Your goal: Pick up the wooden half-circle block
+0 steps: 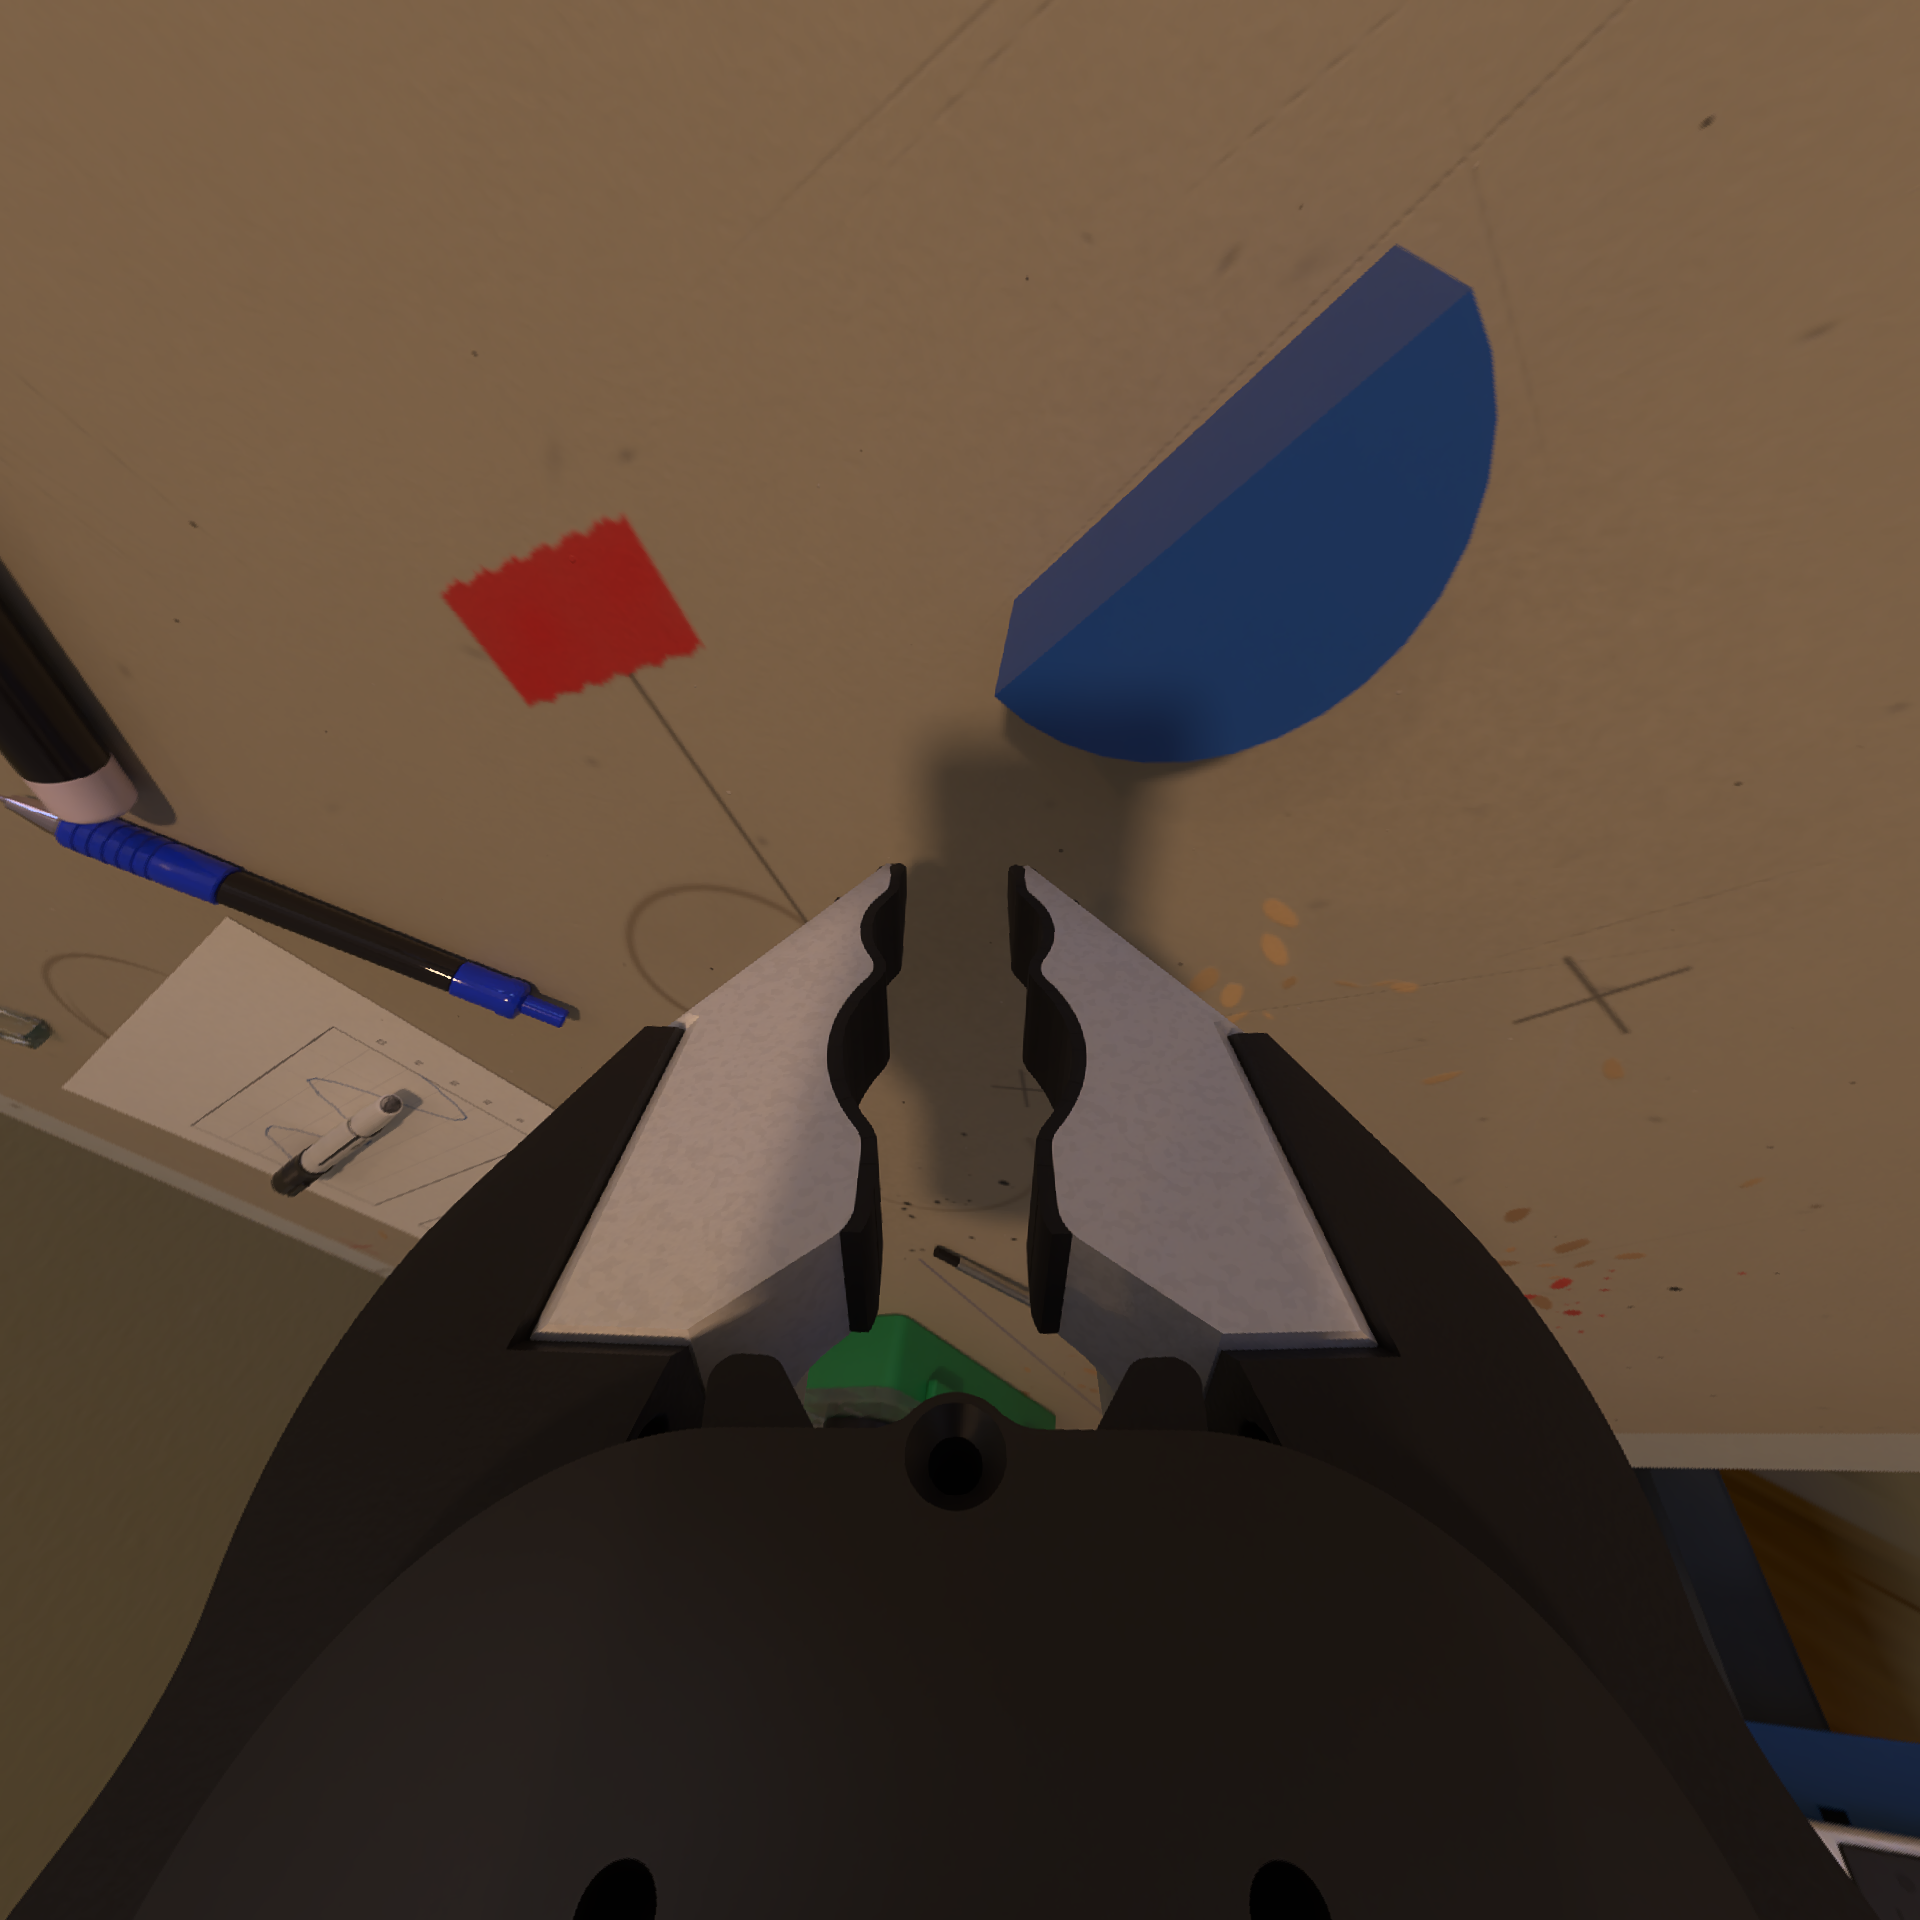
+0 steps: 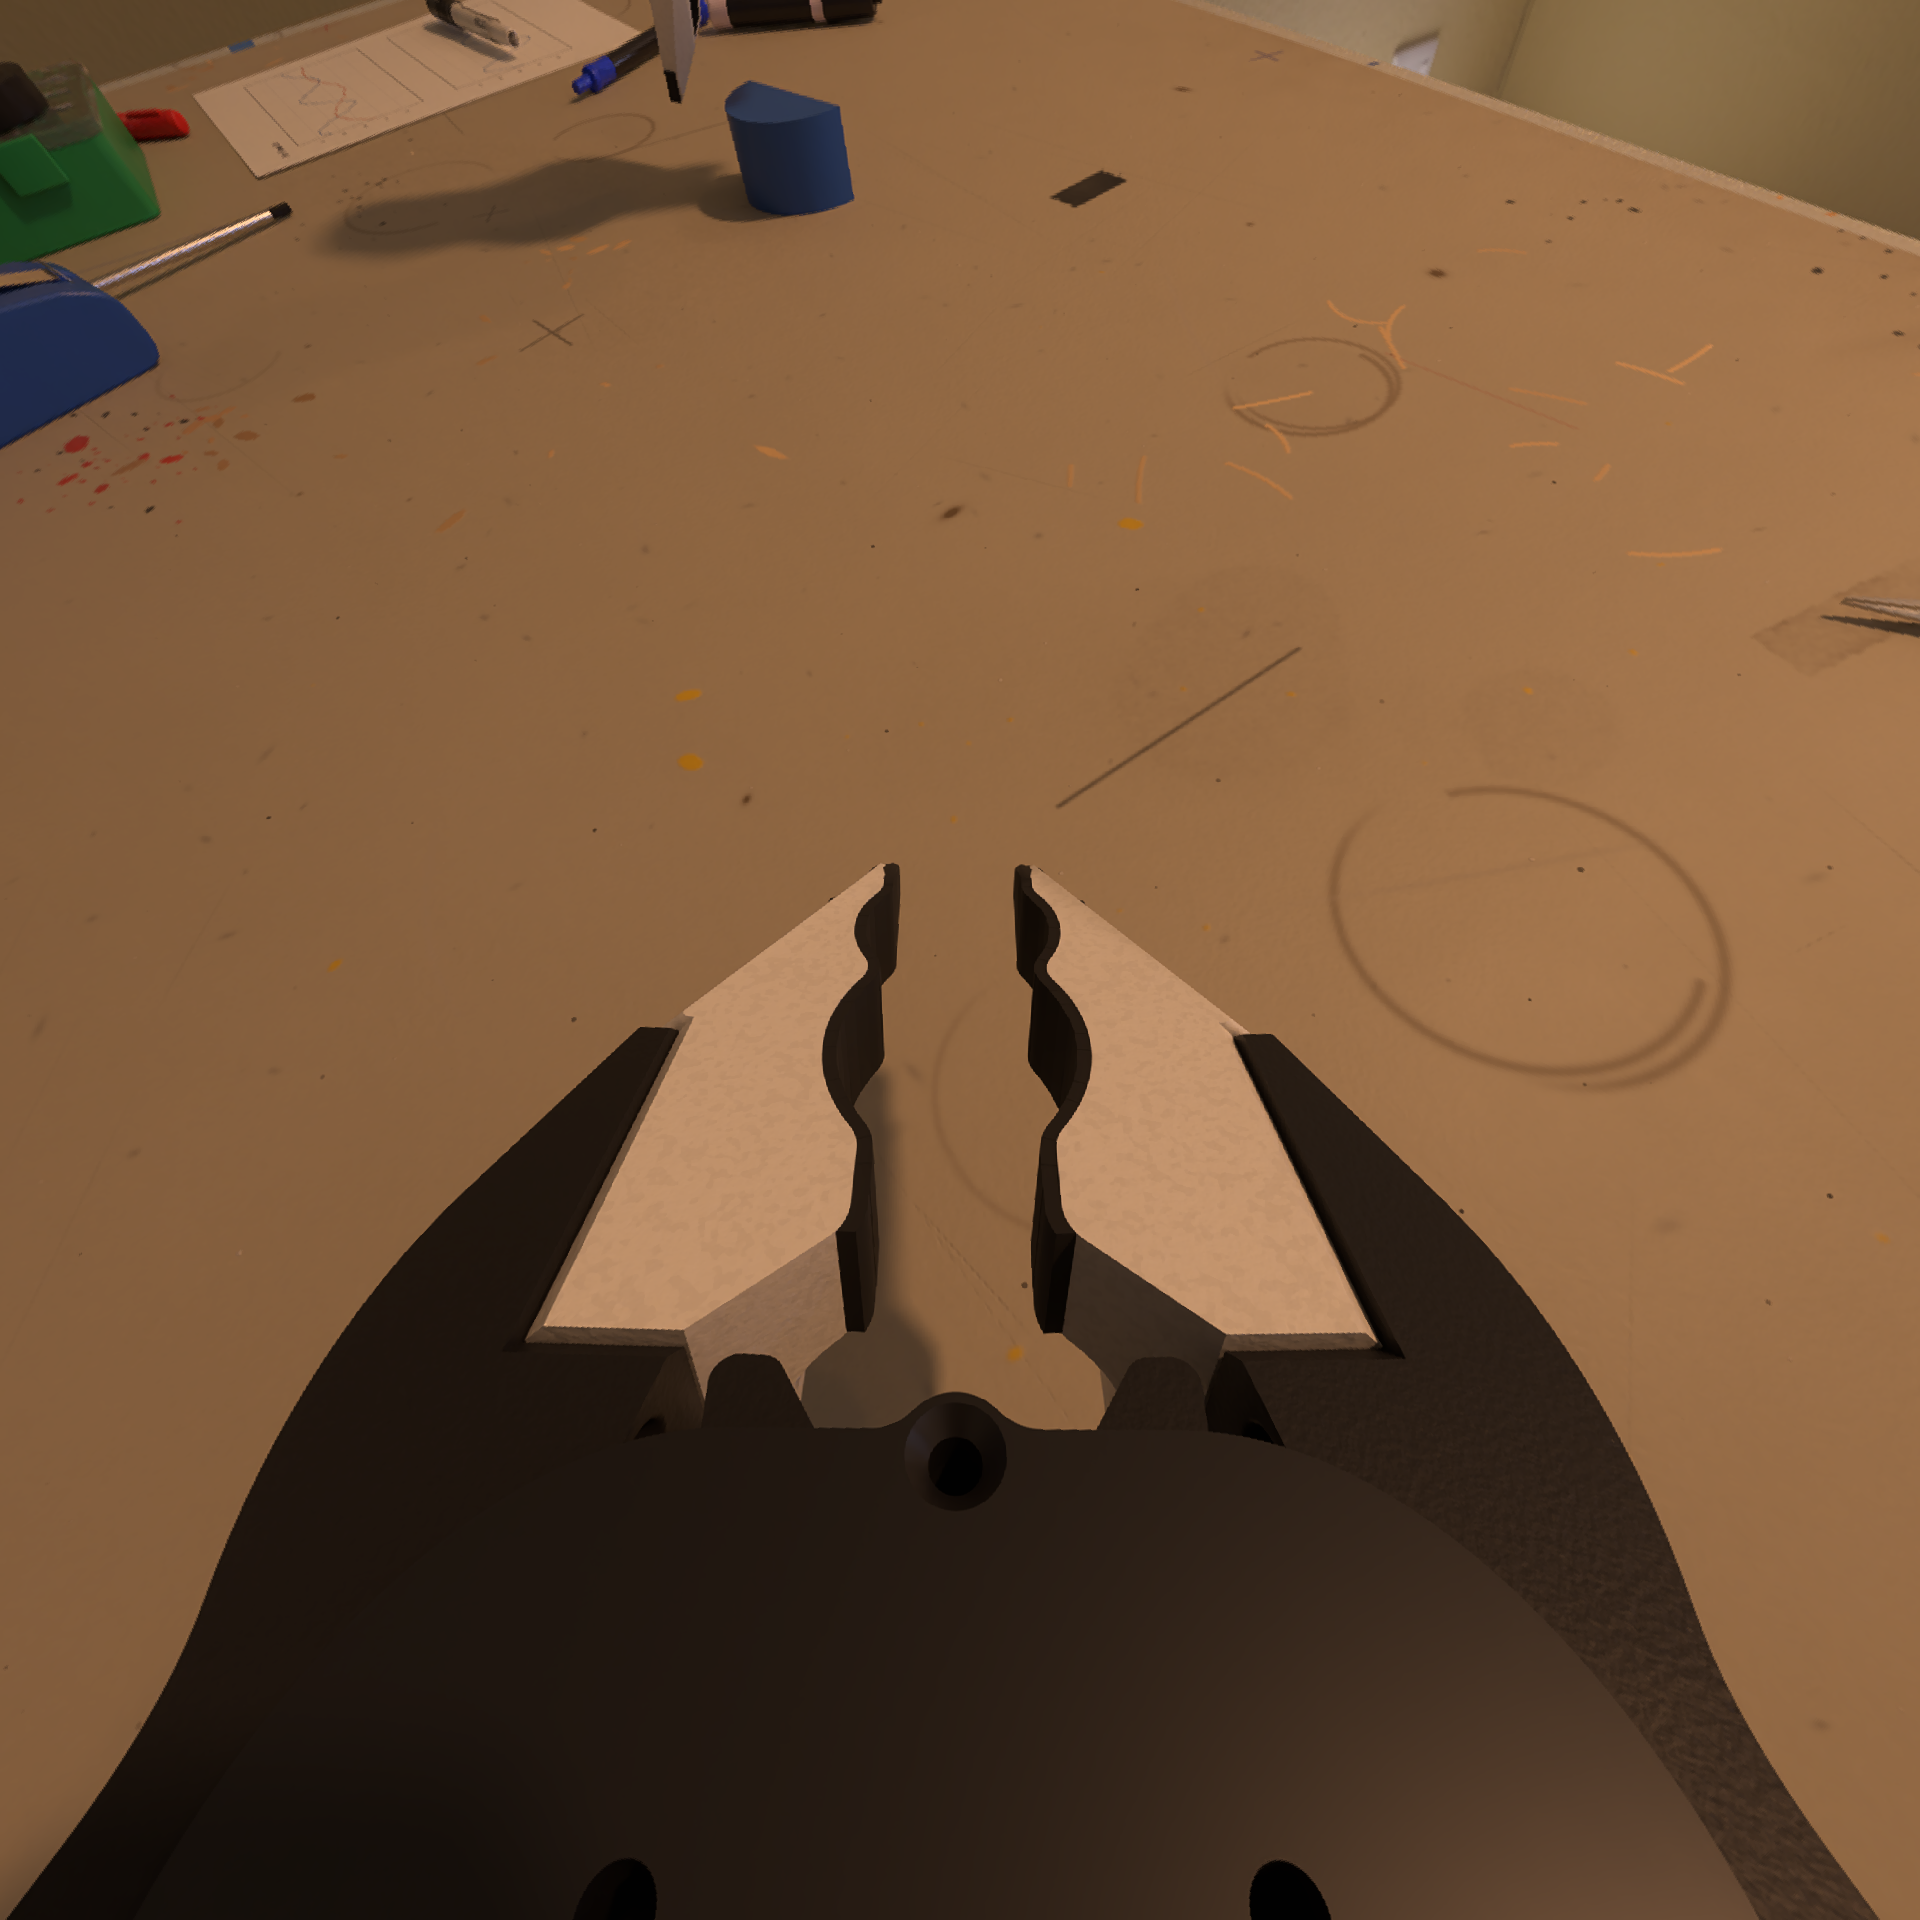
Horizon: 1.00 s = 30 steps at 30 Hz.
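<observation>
The half-circle block [image 1: 1278,551] is blue and thick and rests on one of its half-circle faces on the brown table [image 1: 935,260]. In the left wrist view it lies ahead and to the right of my left gripper [image 1: 956,873], which hovers above the table, open and empty, apart from the block. The block also shows far off at the top of the right wrist view [image 2: 790,151], with a fingertip [image 2: 677,47] of the left gripper just above and left of it. My right gripper [image 2: 956,873] is open and empty, low over the bare table, far from the block.
Left of the block are a red tape patch [image 1: 571,613], a blue-black pen [image 1: 312,914], a paper sheet [image 1: 208,1039] with a marker [image 1: 343,1143], and a black tube [image 1: 52,707]. A green box [image 2: 73,177], a blue object [image 2: 62,343] and a thin pen [image 2: 187,249] sit at the table's left.
</observation>
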Motion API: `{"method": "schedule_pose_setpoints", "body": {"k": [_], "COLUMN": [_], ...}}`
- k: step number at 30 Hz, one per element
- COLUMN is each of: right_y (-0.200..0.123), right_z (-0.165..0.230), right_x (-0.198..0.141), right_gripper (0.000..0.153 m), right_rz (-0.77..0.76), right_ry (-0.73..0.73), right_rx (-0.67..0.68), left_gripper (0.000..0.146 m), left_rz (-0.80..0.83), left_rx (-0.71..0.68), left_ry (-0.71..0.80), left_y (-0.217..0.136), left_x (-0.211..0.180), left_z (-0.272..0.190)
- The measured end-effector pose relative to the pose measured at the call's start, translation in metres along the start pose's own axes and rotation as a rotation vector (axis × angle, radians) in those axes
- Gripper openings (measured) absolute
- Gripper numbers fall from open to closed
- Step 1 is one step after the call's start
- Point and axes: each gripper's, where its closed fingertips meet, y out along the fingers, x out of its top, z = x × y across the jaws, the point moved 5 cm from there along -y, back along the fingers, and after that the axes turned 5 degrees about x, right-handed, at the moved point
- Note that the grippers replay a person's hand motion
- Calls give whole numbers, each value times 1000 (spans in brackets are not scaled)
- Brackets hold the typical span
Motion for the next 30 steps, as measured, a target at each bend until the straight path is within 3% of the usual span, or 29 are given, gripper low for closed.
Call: {"method": "schedule_pose_setpoints", "body": {"k": [14, 17, 21, 30], "right_y": [-19, -23, -25, -21], "right_z": [-4, -5, -6, -7], "right_x": [16, 19, 20, 15], "right_gripper": [22, 22, 22, 22], "right_rz": [-180, -198, -208, -179], "right_ry": [7, 4, 6, 17], "right_rx": [-18, -33, -37, -17], "left_gripper": [24, 24, 26, 47], "left_rz": [-304, -395, -387, -418], "left_rx": [-206, -240, -284, -125], "left_ry": [134, 239, 375, 684], "left_y": [-45, -51, -42, -19], "left_x": [-9, -5, 12, 30], "left_z": [-2, -3, -17, -30]}}
